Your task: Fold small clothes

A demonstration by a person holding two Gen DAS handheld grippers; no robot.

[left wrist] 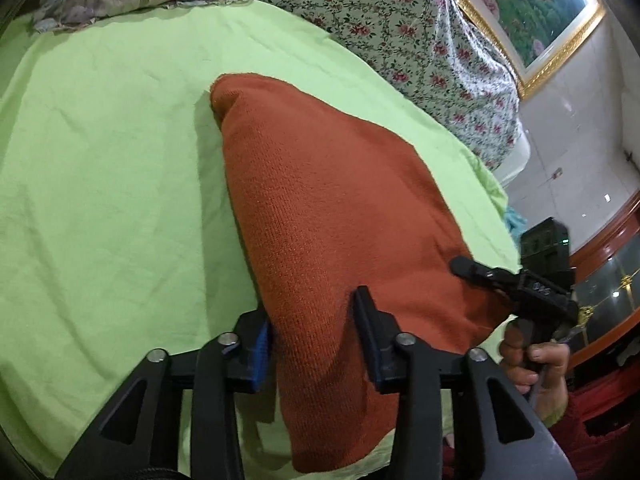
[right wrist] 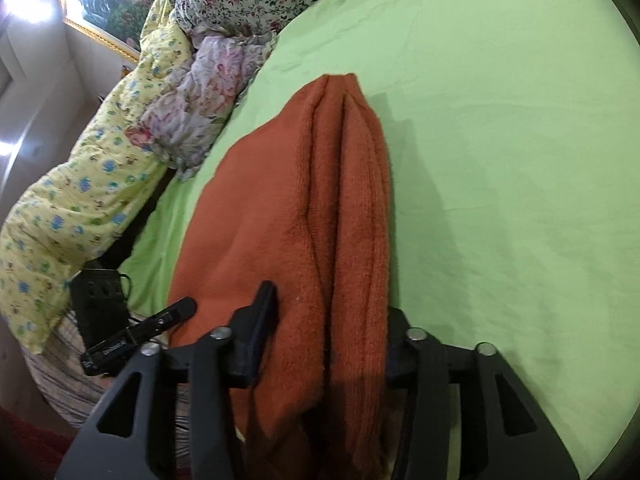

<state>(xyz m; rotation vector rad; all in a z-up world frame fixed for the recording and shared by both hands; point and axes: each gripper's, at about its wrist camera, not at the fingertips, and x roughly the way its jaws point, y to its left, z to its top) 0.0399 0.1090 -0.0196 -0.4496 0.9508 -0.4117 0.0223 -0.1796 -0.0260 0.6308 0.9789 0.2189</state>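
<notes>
A rust-orange knitted garment (left wrist: pixel 332 216) hangs doubled over the light green sheet (left wrist: pixel 100 160). My left gripper (left wrist: pixel 316 324) is shut on its near edge, with the cloth bulging between the two fingers. My right gripper (right wrist: pixel 328 320) is shut on the other part of the same near edge, where the garment (right wrist: pixel 320 200) shows folded layers running away from me. In the left wrist view the right gripper (left wrist: pixel 480 276) shows at the garment's right corner with a hand on its grip. In the right wrist view the left gripper (right wrist: pixel 160 320) shows at the left.
Floral quilts and pillows (left wrist: pixel 400 20) are piled along the far side of the bed. A yellow flowered quilt (right wrist: pixel 80 200) lies at the left in the right wrist view. A gold-framed picture (left wrist: pixel 540 8) hangs on the wall. Wooden furniture (left wrist: pixel 608 260) stands beyond the bed edge.
</notes>
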